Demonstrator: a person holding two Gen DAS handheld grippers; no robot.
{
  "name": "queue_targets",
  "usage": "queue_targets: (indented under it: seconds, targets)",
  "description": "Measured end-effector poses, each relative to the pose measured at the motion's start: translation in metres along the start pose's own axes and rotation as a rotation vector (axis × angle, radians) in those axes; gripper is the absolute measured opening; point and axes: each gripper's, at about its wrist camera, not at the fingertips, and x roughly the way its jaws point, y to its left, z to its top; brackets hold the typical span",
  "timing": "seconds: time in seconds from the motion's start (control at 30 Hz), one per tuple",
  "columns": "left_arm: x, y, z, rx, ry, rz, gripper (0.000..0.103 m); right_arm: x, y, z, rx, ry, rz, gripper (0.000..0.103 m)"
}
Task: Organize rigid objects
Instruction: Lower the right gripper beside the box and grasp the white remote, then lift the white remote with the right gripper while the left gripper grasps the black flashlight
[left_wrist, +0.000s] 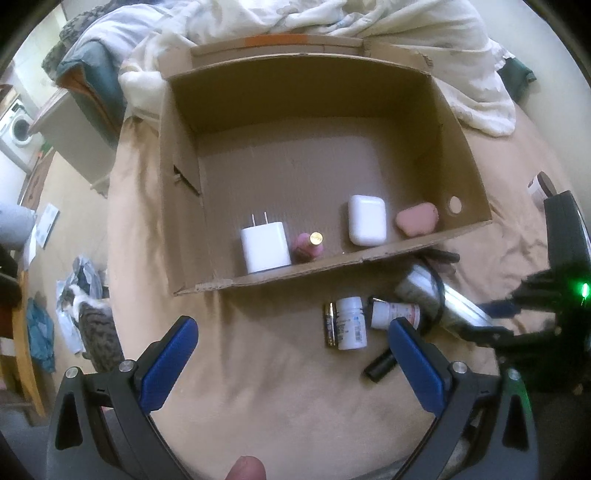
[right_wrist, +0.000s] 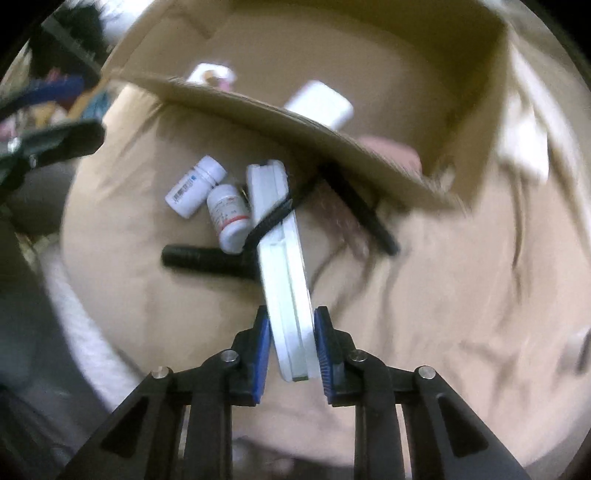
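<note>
Gripping flat white case (right_wrist: 284, 266) edge-on beside cardboard box (left_wrist: 369, 254), right gripper (right_wrist: 291, 347) clamped tight; left gripper (left_wrist: 291, 347) open, empty. Risk: black cord (right_wrist: 273, 221) across case drags 2 pill bottles (right_wrist: 210, 195); thin edge may slip.

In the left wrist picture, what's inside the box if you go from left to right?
White charger → pink bottle with a gold cap → white earbud case → pink case.

My left view looks steeply down into the cardboard box (left_wrist: 306, 177); my right view sits closer, straight down; both share the pill bottles (left_wrist: 351, 323) (right_wrist: 195, 184).
</note>
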Motion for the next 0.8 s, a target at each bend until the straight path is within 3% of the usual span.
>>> queue_targets:
  seconds: [0.1,0.27,0.6,0.8]
  targets:
    - [0.001,-0.002,-0.001,0.013,0.002,0.009,0.102,0.002,-0.015,-0.003,0.060,0.011,0.066,0.024]
    - [0.002,0.000,0.000,-0.010,0.013,-0.011,0.102,0.012,-0.016,-0.009,0.029,0.017,0.023,0.024]
    - [0.020,0.009,-0.003,-0.038,0.069,0.010,0.102,0.053,-0.012,0.019,0.030,0.022,-0.072,0.025]
    - [0.026,0.004,-0.004,-0.026,0.097,-0.066,0.102,0.047,0.001,0.015,-0.007,0.019,-0.090,0.023]
